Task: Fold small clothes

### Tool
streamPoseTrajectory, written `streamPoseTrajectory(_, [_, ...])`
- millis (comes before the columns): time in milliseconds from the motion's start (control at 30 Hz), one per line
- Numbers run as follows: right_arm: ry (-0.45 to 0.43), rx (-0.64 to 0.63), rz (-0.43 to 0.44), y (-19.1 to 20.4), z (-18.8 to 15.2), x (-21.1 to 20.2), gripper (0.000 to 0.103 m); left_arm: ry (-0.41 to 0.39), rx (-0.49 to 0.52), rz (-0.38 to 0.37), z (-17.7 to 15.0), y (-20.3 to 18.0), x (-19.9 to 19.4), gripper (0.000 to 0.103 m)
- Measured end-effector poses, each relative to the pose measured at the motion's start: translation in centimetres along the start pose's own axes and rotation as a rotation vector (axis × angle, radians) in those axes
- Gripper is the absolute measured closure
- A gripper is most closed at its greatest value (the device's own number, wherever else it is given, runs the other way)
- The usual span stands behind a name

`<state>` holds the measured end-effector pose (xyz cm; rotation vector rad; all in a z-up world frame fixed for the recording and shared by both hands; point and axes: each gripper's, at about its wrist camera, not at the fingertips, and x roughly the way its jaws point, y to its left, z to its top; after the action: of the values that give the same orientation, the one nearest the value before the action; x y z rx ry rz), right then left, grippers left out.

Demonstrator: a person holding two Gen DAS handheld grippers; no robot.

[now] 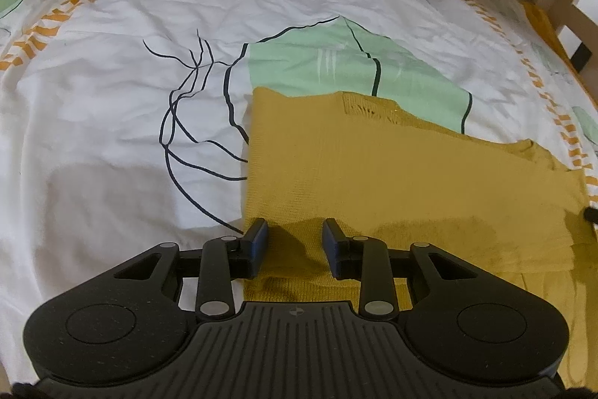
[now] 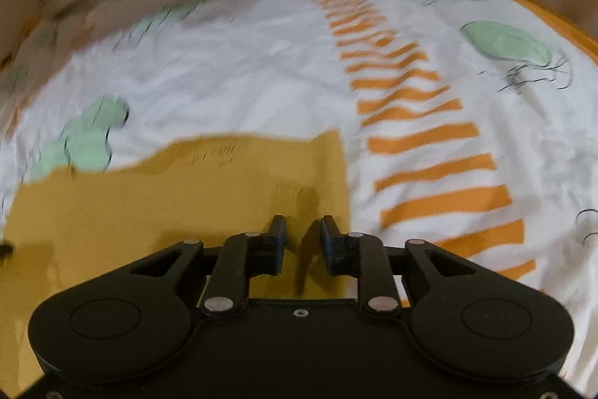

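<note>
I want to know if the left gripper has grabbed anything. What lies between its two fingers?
Only mustard knit garment shows in the open left gripper, in the left wrist view; its fingers do not pinch it.

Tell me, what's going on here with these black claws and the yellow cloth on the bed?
Someone is folding a small mustard-yellow knitted garment on a bed sheet printed with green shapes and orange stripes. They hold a claw in each hand. The left claw is open over the garment's near left corner, and the right claw is open over its near right edge. Neither is pinching the fabric. The garment lies flat and looks already partly folded, with layers showing along one side.
</note>
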<state>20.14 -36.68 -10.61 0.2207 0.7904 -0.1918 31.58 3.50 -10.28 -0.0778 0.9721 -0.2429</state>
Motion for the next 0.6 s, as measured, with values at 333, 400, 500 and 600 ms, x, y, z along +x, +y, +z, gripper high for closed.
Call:
streamPoseTrajectory(333, [-0.063,0.002,-0.008,0.0,1.6,2.5,0.057,-0.005,0.006,0.005,0.0,-0.1,0.2,0.069])
streamPoseTrajectory(400, [-0.048,-0.009,-0.030,0.0,1.7,3.4,0.058,-0.006,0.006,0.004,0.0,-0.1,0.2,0.068])
streamPoseTrajectory(500, [-0.029,0.004,-0.084,-0.8,1.9,4.7,0.059,-0.006,-0.001,-0.002,0.0,0.1,0.2,0.067])
streamPoseTrajectory(600, [-0.037,0.048,-0.100,-2.0,2.0,5.0,0.056,-0.008,-0.010,-0.008,-0.1,0.1,0.3,0.066])
